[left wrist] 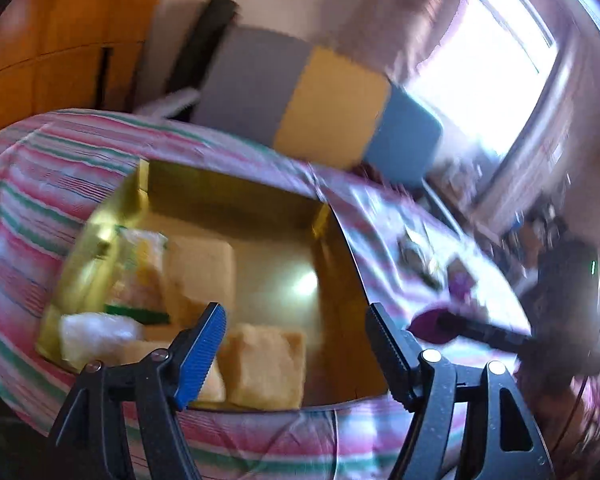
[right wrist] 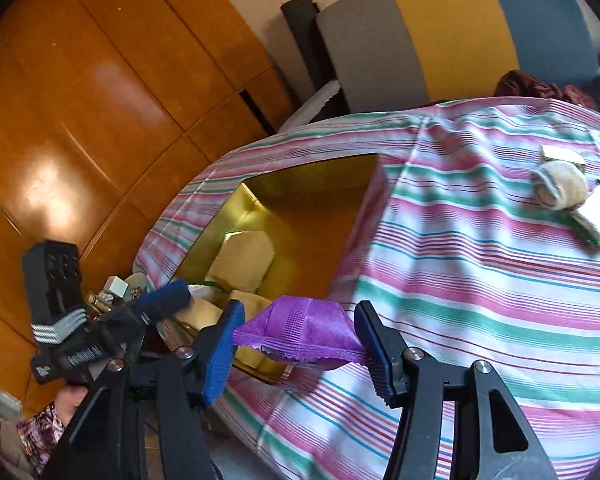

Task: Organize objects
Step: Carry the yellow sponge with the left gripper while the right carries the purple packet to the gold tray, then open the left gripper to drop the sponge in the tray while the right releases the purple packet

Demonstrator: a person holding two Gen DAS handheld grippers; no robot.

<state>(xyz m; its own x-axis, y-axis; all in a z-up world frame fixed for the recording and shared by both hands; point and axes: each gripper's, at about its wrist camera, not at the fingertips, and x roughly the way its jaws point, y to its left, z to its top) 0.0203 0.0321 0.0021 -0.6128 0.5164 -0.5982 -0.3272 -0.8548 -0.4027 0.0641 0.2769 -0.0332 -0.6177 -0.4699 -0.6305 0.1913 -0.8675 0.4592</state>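
A gold box (left wrist: 340, 264) sits on the striped cloth and holds several pale packets (left wrist: 266, 366). My left gripper (left wrist: 296, 340) is open and empty just above the box's near side. In the right wrist view my right gripper (right wrist: 300, 340) is shut on a purple packet (right wrist: 304, 332), held above the near corner of the gold box (right wrist: 312, 216). The left gripper (right wrist: 148, 312) shows at the left of that view. The purple packet also shows in the left wrist view (left wrist: 428, 324).
The striped cloth (right wrist: 480, 272) covers the table. A rolled sock (right wrist: 560, 190) and two silvery packets (right wrist: 594, 212) lie at its far right. A grey, yellow and blue chair (right wrist: 440, 32) stands behind, and wooden cabinets (right wrist: 80, 100) stand at the left.
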